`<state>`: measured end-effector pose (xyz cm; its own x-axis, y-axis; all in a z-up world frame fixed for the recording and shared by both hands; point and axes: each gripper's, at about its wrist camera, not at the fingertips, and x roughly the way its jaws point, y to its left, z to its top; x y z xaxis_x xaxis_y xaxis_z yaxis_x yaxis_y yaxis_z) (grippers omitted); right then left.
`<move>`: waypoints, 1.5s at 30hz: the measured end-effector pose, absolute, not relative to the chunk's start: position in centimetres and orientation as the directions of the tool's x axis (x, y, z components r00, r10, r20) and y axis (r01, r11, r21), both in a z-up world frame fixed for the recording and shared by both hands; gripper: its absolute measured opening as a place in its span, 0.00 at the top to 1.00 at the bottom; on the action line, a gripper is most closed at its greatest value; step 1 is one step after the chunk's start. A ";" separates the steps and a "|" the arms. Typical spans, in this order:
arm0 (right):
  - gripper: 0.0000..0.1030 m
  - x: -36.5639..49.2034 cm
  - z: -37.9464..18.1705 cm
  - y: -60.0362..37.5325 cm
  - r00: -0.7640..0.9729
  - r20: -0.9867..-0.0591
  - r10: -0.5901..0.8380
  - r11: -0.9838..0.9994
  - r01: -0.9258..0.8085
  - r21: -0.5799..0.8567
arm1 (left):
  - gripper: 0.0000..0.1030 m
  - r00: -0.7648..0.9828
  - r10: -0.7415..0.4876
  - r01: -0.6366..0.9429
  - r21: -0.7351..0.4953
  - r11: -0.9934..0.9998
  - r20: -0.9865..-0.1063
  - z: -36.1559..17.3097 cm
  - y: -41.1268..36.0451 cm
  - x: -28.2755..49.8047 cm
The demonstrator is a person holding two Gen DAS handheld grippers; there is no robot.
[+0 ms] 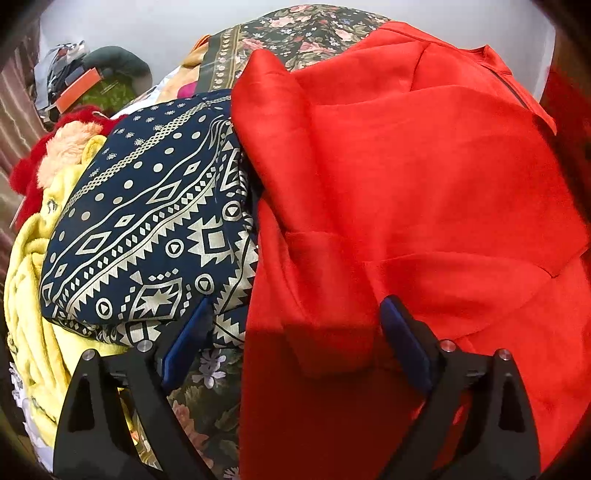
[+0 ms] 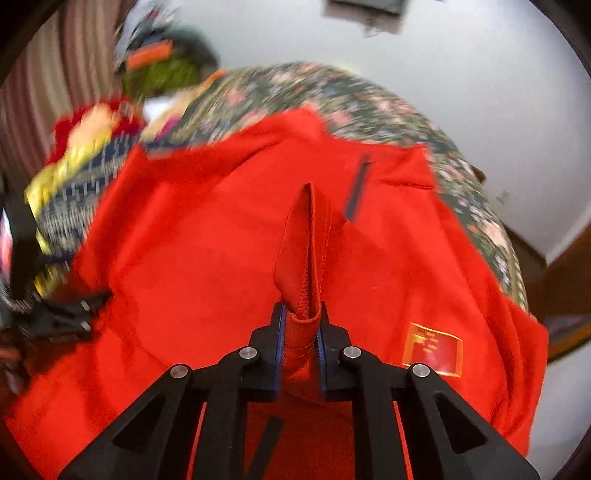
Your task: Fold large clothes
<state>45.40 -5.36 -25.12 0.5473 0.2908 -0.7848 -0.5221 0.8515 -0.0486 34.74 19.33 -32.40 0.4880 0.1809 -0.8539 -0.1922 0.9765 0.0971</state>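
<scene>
A large red garment [image 1: 406,177] lies spread over a floral bedspread [image 1: 295,33]. My left gripper [image 1: 295,314] is open, its jaws wide apart, hovering over the garment's left edge with nothing between the pads. In the right wrist view the same red garment [image 2: 207,236] fills the middle, with a yellow-bordered label [image 2: 432,349] at the lower right. My right gripper [image 2: 301,314] is shut on a hemmed fold of the red garment [image 2: 301,251] that stands up between the pads. The left gripper [image 2: 59,317] shows blurred at the left edge.
A folded navy garment with a pale geometric print [image 1: 147,229] lies left of the red one, on a yellow towel [image 1: 33,295]. A red and peach fluffy item [image 1: 55,147] and a heap of other things [image 1: 92,81] sit behind. A white wall [image 2: 443,66] is beyond.
</scene>
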 end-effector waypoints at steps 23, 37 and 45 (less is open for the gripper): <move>0.86 46.2 -29.7 -22.3 0.542 -0.832 -0.117 0.931 -0.233 -0.282 | 0.01 0.426 0.207 -0.264 0.098 0.960 -0.881 -33.0 20.4 35.3; 0.10 41.1 -26.5 -31.8 0.514 -0.857 -0.016 0.982 -0.152 -0.110 | 0.00 0.376 0.295 -0.279 0.197 0.940 -0.878 -31.3 18.8 34.3; 0.10 38.0 -25.1 -37.7 0.479 -0.858 0.184 0.982 -0.066 0.174 | 0.00 0.482 0.191 -0.190 0.111 0.975 -0.855 -24.8 14.6 34.6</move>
<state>38.04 -37.69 -25.09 0.4793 0.1843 -0.8581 -0.0657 0.9825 0.1743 34.58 14.64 -24.78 0.4817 0.1913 -0.8552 -0.1900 0.9755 0.1112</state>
